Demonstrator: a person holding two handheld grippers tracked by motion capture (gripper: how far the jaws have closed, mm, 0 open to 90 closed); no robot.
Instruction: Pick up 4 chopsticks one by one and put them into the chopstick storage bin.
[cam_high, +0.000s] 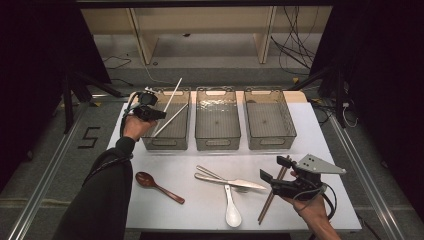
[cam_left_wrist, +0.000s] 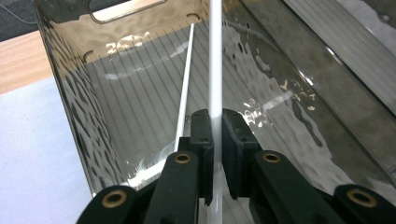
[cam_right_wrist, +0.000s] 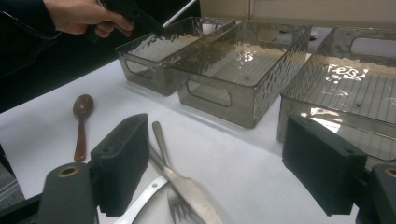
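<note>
- One white chopstick (cam_left_wrist: 215, 56) is clamped between the left gripper's (cam_left_wrist: 215, 140) pads, tilted up over the left bin (cam_high: 167, 142) and not dropped in yet.
- Its twin, the other white chopstick (cam_left_wrist: 184, 84), already lies slanted inside that bin, so I'd say the white pair is half sorted.
- The middle bin (cam_high: 217, 142) and right bin (cam_high: 272, 141) look empty.
- The right gripper (cam_high: 279, 176) hovers over the table (cam_high: 200, 205) near the dark chopsticks (cam_high: 270, 197), jaws wide, holding nothing.
- Left to sort, I reckon: wooden spoon (cam_high: 157, 185), knife (cam_high: 235, 182), fork (cam_high: 212, 173), white spoon (cam_high: 232, 210) and those dark chopsticks.
</note>
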